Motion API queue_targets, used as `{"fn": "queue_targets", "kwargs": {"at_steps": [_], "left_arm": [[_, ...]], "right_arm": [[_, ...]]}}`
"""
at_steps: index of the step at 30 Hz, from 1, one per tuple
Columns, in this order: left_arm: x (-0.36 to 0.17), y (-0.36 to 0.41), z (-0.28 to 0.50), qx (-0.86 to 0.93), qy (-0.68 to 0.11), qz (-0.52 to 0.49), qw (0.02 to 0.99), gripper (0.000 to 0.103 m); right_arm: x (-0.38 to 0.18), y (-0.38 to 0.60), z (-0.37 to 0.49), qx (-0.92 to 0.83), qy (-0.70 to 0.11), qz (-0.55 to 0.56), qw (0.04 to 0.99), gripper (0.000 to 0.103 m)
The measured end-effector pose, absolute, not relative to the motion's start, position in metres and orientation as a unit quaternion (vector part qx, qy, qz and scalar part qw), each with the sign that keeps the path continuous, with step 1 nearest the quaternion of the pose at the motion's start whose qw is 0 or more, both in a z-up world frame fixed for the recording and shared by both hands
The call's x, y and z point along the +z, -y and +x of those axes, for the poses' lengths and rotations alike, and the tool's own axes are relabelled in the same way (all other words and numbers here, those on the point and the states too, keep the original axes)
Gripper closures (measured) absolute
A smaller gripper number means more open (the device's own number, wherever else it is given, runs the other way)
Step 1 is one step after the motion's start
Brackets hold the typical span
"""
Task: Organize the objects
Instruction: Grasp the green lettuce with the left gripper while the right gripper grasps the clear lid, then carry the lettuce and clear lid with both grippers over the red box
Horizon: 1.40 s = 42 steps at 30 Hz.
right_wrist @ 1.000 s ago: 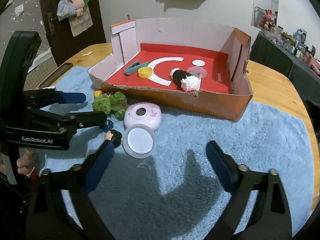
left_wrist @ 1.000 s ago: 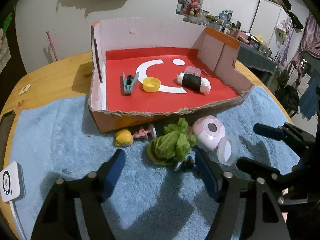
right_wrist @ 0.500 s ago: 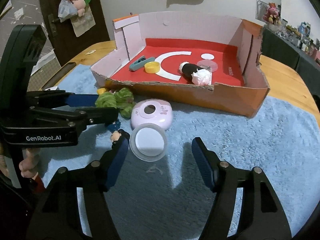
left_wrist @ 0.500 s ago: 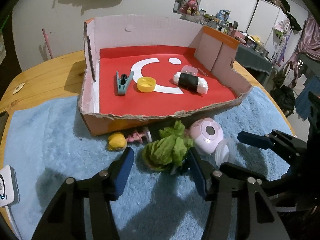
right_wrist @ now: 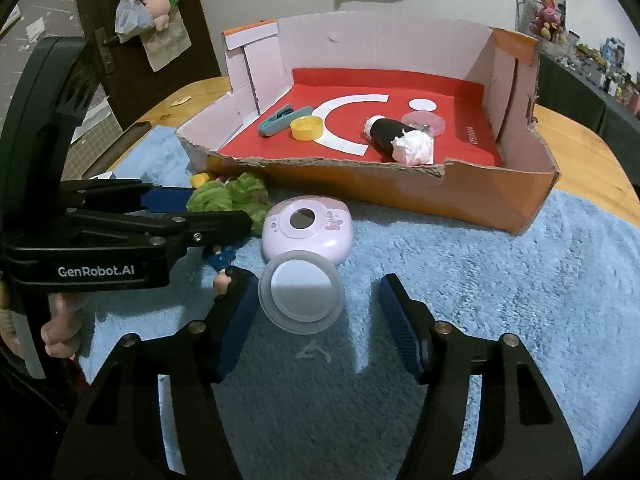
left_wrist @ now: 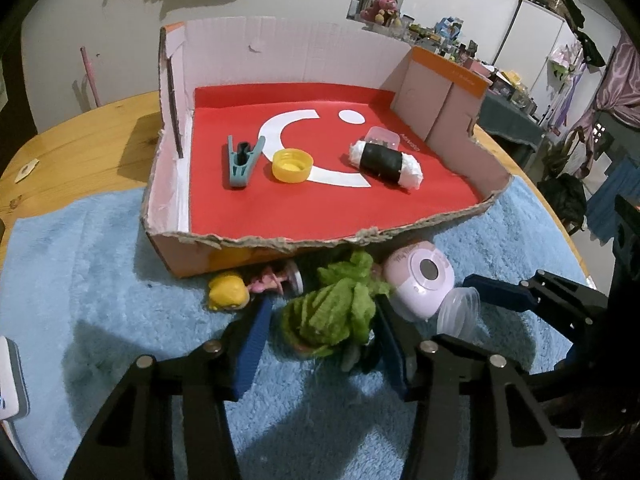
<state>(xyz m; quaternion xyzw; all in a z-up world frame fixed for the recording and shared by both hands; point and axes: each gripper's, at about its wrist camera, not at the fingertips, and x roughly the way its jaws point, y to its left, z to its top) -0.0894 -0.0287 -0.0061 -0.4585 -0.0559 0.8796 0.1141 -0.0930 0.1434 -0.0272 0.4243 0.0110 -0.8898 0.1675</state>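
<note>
We see a cardboard tray [left_wrist: 452, 220] on the far part of a towel [left_wrist: 100, 280], which covers a wooden table [left_wrist: 80, 148]. In the tray lie 4 things: a clip [left_wrist: 242, 160] at left, a bottle cap [left_wrist: 292, 165] just right of it, then a wrapped roll [left_wrist: 386, 160] with a small lidded cup [left_wrist: 384, 138] behind it. Just before the tray's near wall, left to right, lie a toy [left_wrist: 228, 291], a figurine [left_wrist: 276, 280], a lettuce toy [left_wrist: 336, 312], a toy camera [left_wrist: 420, 284] and a round clear lid [right_wrist: 301, 298], nearest to us.

right gripper [right_wrist: 320, 312] | jaws closing around clear lid [right_wrist: 301, 298] | blue rug [right_wrist: 500, 280]
</note>
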Motion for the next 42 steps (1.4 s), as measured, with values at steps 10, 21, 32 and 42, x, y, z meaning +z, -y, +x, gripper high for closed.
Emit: {"fn": "queue_targets", "kwargs": {"at_steps": [10,21,32,42], "left_arm": [[-0.003,0.025,-0.086,0.881,0.051,-0.455,0.119,0.059],[0.003,0.027,-0.081,0.884,0.055,-0.449,0.120,0.059],[0.014,0.025,-0.079,0.889,0.051,-0.439,0.125,0.059],[0.026,0.025,-0.081,0.895,0.048,-0.426,0.125,0.059]], "right_arm": [[-0.027,-0.142,-0.092,-0.888,-0.011,0.426,0.174,0.063],[-0.019,-0.142,-0.088,-0.890,-0.009,0.419,0.179,0.063],[-0.001,-0.145,-0.089,-0.899,-0.006,0.399,0.183,0.063],[0.013,-0.147,-0.091,-0.905,-0.008,0.383,0.185,0.063]]}}
